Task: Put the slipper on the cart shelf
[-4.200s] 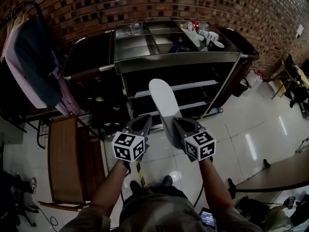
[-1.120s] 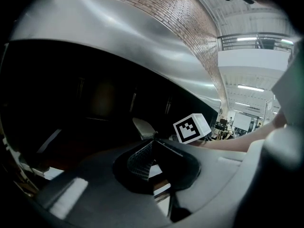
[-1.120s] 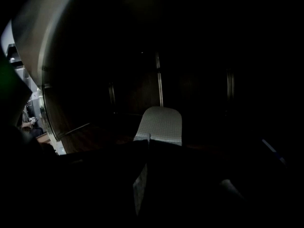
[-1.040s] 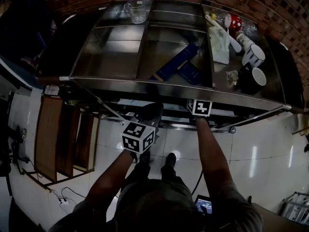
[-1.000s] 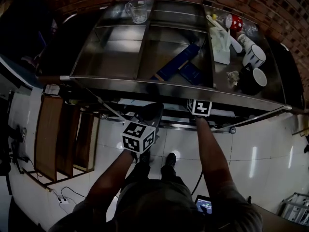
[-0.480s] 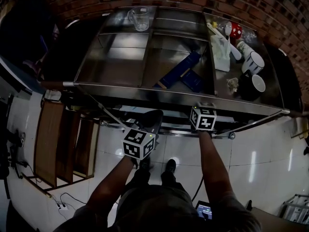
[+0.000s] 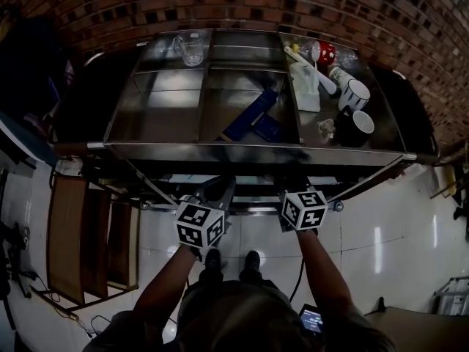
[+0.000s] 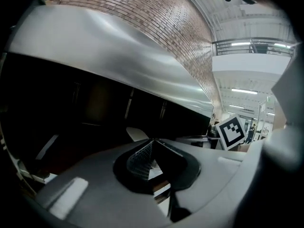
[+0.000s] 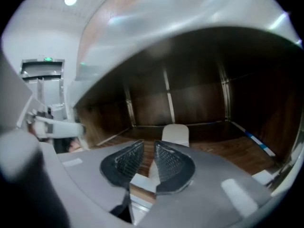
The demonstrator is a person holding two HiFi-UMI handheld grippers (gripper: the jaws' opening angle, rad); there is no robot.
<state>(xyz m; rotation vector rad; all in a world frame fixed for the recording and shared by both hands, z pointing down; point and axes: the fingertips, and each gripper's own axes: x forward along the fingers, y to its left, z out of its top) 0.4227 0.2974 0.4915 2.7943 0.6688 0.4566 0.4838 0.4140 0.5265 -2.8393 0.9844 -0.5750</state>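
Slipper (image 9: 175, 134) is seen lying flat on the cart shelf (image 9: 228, 152), straight ahead of the right gripper (image 9: 148, 147) and clear of its tips, one end turned toward the gripper. No pad is touching it. It's judged to be set far enough in that it won't slide off the front edge.

R jaws stand a narrow gap apart w/ nothing between them, and have just been closing. Since the slipper lies free, that closing is read as a return to rest, not a grip.

Left gripper (image 8: 152, 144) is held beside it at approx. the same height, tips brought together, empty. A pale bit (image 8: 136, 133) ahead of it & slightly to its left is prob. the same slipper, but that can't be confirmed.

Both grippers are held low, under the cart's steel top (image 7: 220, 151), as the shelf opening is only reached below that lip. Placement looks done. What's left is judged to be backing both grippers out w/o catching the lip above.
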